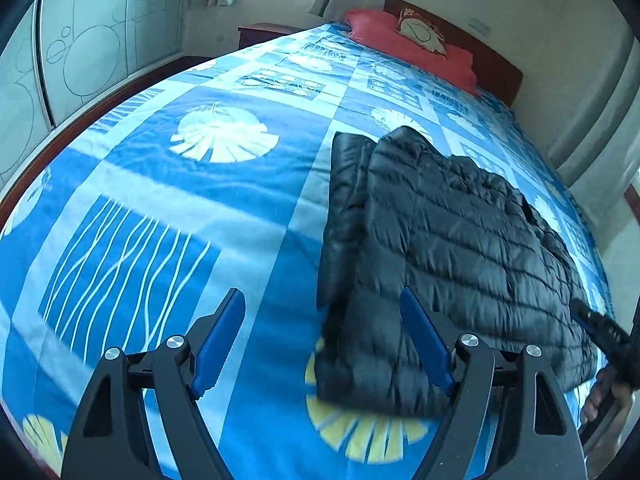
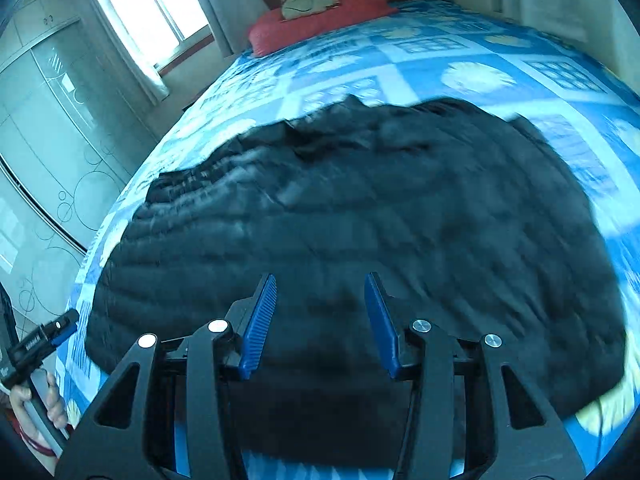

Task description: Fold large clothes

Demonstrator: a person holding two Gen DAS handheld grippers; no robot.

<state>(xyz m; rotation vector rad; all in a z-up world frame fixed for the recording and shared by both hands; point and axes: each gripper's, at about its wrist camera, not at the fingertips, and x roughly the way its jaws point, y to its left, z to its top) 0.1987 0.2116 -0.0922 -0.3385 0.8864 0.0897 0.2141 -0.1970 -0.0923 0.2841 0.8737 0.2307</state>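
A black quilted puffer jacket (image 1: pixel 460 232) (image 2: pixel 360 220) lies flattened on a blue patterned bedsheet (image 1: pixel 180 208) (image 2: pixel 460 64), with one side folded over along its left edge. My left gripper (image 1: pixel 320 296) hovers open at the jacket's near left corner, its right finger over the fabric and its left finger over bare sheet. My right gripper (image 2: pixel 320 280) stands open just above the near middle of the jacket, with nothing pinched; its view is blurred. Each wrist view catches the other gripper at its edge: the right gripper (image 1: pixel 600 324) and the left gripper (image 2: pixel 44 336), each in a hand.
A red pillow (image 1: pixel 416 48) (image 2: pixel 320 20) with a cushion on it lies at the dark wooden headboard (image 1: pixel 492 60). Pale sliding wardrobe doors (image 1: pixel 80 40) (image 2: pixel 40 140) run along the bed's left side. A window (image 2: pixel 148 4) and a nightstand (image 1: pixel 264 34) are at the far corner.
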